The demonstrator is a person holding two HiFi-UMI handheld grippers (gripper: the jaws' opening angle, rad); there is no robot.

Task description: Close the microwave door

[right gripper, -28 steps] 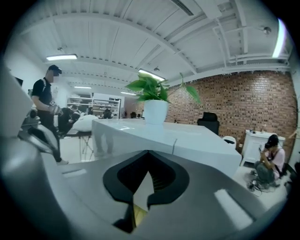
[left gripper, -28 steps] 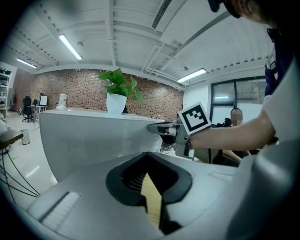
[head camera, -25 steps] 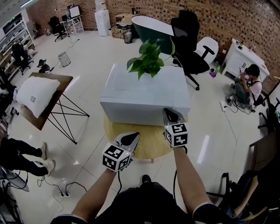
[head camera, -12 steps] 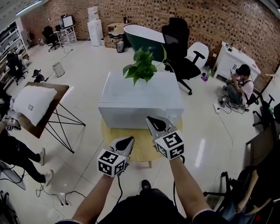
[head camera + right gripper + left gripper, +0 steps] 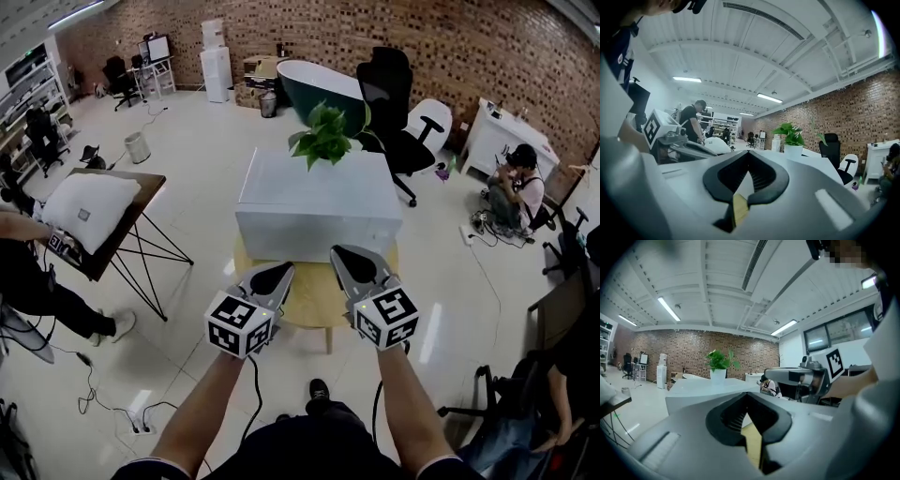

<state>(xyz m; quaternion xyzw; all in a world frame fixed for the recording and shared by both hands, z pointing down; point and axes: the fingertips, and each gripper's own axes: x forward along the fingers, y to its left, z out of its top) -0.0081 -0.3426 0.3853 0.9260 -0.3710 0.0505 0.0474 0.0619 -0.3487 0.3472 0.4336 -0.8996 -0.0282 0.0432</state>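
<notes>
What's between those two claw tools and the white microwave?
Nothing but a bare strip of the round wooden table, seen in the head view. The left gripper and right gripper hang just short of the microwave front.

Open-plan office-lab: brick wall (image 5: 469, 47), swivel chair (image 5: 386, 89), monitor desk (image 5: 155, 54), shelving (image 5: 28, 70).

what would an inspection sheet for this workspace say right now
surface: round wooden table, the microwave stands on it
job's things: microwave, front looks flush, door appears closed
clutter: potted plant on top of the microwave
grippers: left gripper and right gripper both shut and empty, held short of the microwave front
cables: power strip with cords on the floor at the left
surroundings: pillow on a side table, office chair, seated person, brick wall behind
</notes>
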